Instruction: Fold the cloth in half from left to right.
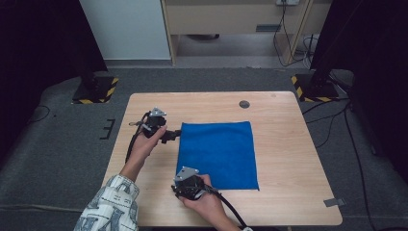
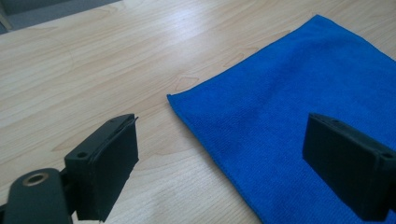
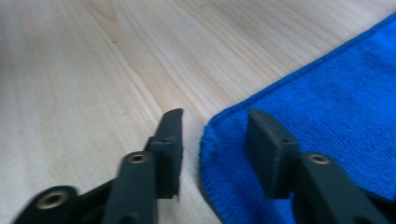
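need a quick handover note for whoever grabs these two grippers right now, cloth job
Left gripper: jaws wide open, at the far left corner of the blue cloth, holding nothing.
Right gripper: jaws partly open, straddling the cloth's near left corner, not yet pinching it.
Cloth: lies flat and spread out on the wooden table.
Done: both grippers are lined up at the left-side corners.
Left: probably close on both corners, then lift or fold; nothing has been gripped yet.
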Demonstrator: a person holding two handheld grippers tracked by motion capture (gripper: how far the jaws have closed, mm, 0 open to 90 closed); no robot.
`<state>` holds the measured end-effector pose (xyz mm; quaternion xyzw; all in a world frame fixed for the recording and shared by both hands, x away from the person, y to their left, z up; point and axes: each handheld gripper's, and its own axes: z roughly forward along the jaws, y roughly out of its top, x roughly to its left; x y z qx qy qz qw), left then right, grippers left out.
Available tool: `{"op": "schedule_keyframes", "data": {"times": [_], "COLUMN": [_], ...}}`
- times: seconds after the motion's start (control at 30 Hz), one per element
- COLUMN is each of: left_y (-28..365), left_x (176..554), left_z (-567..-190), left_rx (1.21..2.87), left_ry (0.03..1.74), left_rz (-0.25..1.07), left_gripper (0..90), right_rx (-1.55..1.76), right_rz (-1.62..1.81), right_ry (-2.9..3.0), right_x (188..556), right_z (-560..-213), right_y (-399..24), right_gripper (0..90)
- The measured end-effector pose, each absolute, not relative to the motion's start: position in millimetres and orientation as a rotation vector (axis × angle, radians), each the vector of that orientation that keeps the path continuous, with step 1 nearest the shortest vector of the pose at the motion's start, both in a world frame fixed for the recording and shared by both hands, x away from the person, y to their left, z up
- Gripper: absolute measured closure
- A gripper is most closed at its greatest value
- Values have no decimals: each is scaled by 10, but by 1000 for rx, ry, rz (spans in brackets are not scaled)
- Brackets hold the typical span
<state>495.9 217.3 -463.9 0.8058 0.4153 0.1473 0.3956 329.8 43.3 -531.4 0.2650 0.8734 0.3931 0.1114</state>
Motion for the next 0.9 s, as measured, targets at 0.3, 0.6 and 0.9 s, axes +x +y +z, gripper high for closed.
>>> {"op": "schedule_keyframes", "data": {"times": [0.3, 0.6, 0.9], "left_y": [2056, 2059, 2091], "left_x": [5113, 5257, 5378], "left_z": [-4751, -4953, -5154], "left_rx": [2059, 2074, 2055], "left_ry": [1058, 1096, 1125], "left_rz": [386, 465, 462], "left_gripper": [180, 407, 536], "right_rx": [799, 777, 768], "right_rz": [1259, 1309, 1324], "right_ry": [2561, 2565, 2579], "right_x": [3275, 3141, 3089], "right_z": [-5248, -5184, -5212], "right_y": [390, 431, 481], "right_gripper": [874, 872, 866]}}
